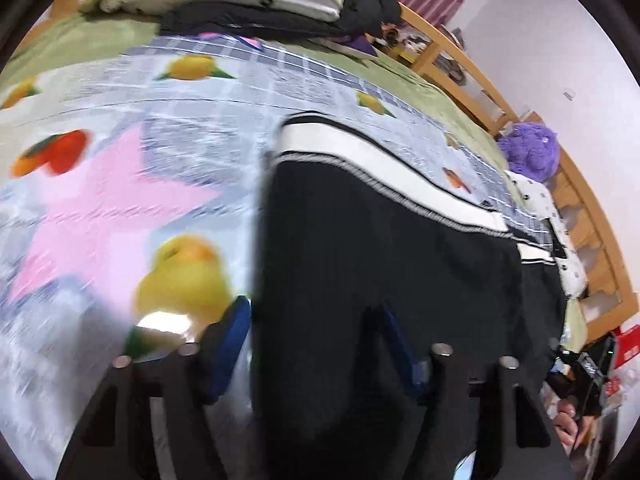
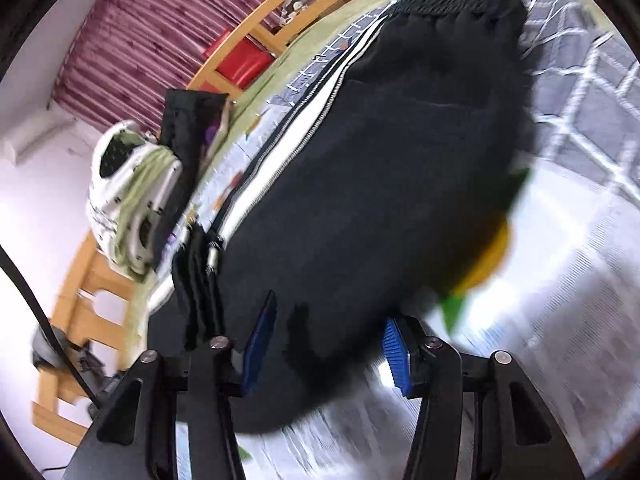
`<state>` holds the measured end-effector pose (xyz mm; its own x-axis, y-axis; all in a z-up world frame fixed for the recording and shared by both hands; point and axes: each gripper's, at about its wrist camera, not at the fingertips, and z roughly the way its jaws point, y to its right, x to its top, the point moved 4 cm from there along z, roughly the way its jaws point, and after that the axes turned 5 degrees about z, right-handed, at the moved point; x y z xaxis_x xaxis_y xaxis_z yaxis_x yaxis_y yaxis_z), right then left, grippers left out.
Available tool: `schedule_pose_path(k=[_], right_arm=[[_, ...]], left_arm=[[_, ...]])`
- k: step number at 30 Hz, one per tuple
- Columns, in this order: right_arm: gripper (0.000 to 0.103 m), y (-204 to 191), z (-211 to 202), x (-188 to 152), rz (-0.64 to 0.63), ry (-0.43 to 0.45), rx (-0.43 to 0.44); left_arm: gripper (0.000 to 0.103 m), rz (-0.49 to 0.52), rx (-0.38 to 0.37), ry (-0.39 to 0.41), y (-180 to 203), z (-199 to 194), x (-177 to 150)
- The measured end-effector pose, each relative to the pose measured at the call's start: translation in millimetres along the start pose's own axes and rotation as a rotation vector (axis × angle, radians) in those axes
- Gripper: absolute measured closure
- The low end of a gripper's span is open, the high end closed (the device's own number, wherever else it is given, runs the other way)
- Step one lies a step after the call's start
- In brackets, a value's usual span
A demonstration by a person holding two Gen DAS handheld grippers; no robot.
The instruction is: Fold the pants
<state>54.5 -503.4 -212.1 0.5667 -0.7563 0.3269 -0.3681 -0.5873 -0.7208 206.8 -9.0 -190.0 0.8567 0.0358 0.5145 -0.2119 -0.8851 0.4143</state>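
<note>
Bedroom, wooden bed frame (image 1: 472, 80) along a white wall, striped maroon curtain (image 2: 132, 40) behind. Bed covered by a fruit-and-star print sheet (image 1: 120, 184).

Black pants (image 1: 380, 240) with a white side stripe (image 1: 384, 156) spread lengthwise over the sheet, filling the middle and right of the left wrist view; in the right wrist view, stretched from the lower centre up to the elastic waistband (image 2: 456, 4) at the upper right. Apparently already doubled leg upon leg, stripe running along one edge. Remaining, by judgement: folding the length over once or twice and flattening.

Left tongs (image 1: 316, 344) partly parted, black cloth lying between the blue pads; whether pinched or merely straddled, impossible to tell through the blur. Right tongs (image 2: 328, 344) likewise half-parted, dark fabric between the pads, grip equally uncertain.

Around: a heap of folded bedding and dark clothing (image 1: 256, 4) at the upper centre of the left view, a purple plush toy (image 1: 528, 152) at the right edge, a spotted white cloth (image 1: 560, 240) below it touching the pants' far end, perhaps in the way of the fold. A hand (image 1: 568, 424) visible at lower right.
</note>
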Motion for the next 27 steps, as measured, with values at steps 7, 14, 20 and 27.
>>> schedule_pose_path(k=[7,14,20,27], right_arm=[[0.093,-29.6,22.7,14.8,-0.055,0.026,-0.088],[0.096,-105.1,-8.7,-9.8,-0.158,0.017,0.04],[0.094,-141.6,36.6,-100.3,-0.306,-0.179,0.057],[0.063,-96.7,21.1,-123.8,-0.313,-0.243,-0.028]], left_arm=[[0.093,-0.015,-0.032,-0.003,20.2,-0.3,34.0],[0.093,0.009,0.018,0.151,-14.4,-114.4,52.6],[0.092,0.025,0.339,0.108,-67.3,-131.2,11.4],[0.043,-0.031,0.452,0.069,-85.4,-123.4,-27.7]])
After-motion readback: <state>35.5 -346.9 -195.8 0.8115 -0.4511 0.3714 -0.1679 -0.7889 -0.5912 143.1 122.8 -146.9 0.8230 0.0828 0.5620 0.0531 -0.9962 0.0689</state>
